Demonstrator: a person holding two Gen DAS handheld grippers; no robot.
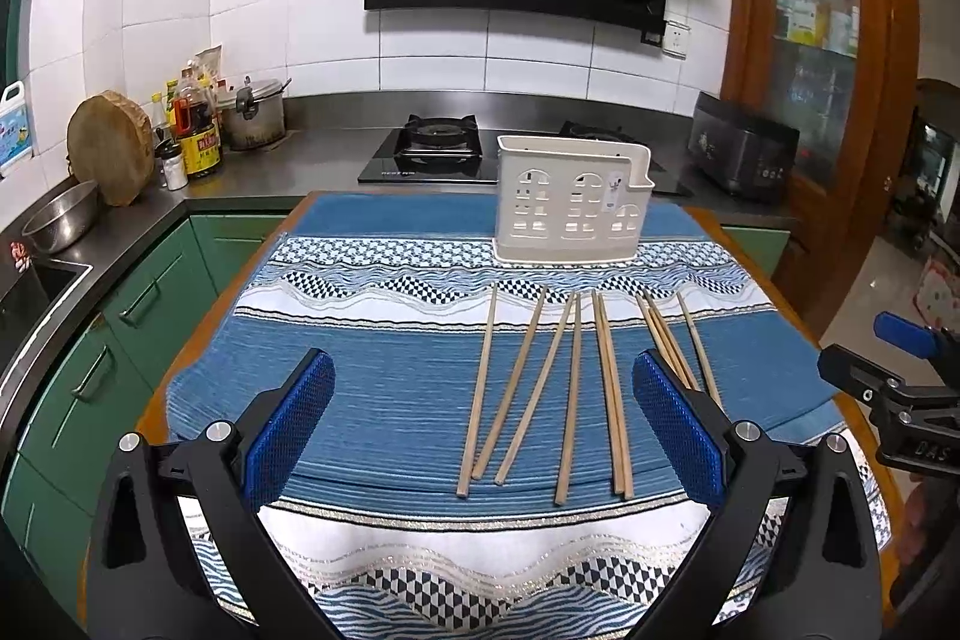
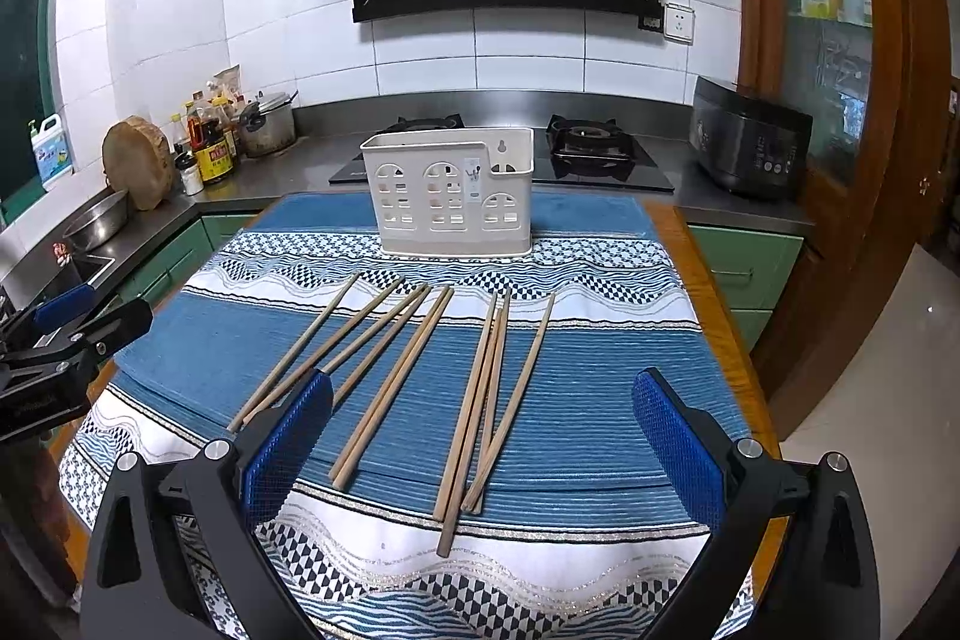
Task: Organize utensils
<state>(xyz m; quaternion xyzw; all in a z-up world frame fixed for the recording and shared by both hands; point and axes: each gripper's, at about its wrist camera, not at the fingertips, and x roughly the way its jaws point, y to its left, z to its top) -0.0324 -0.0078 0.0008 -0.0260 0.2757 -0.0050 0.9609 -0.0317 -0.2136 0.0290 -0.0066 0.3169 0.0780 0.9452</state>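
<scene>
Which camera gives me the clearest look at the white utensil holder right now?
The right wrist view: the white utensil holder stands near the centre, with its front cutouts, open top and low side compartment all visible. The left wrist view shows the holder further right and more from the side, so less of its opening shows.

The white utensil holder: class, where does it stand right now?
The white utensil holder stands upright at the cloth's far end, beyond the chopsticks, before the stove.

The left gripper's blue pad [image 1: 675, 424] is hiding the near ends of some chopsticks [image 1: 666, 340], and the holder's [image 1: 570, 205] inside is not showing
</scene>
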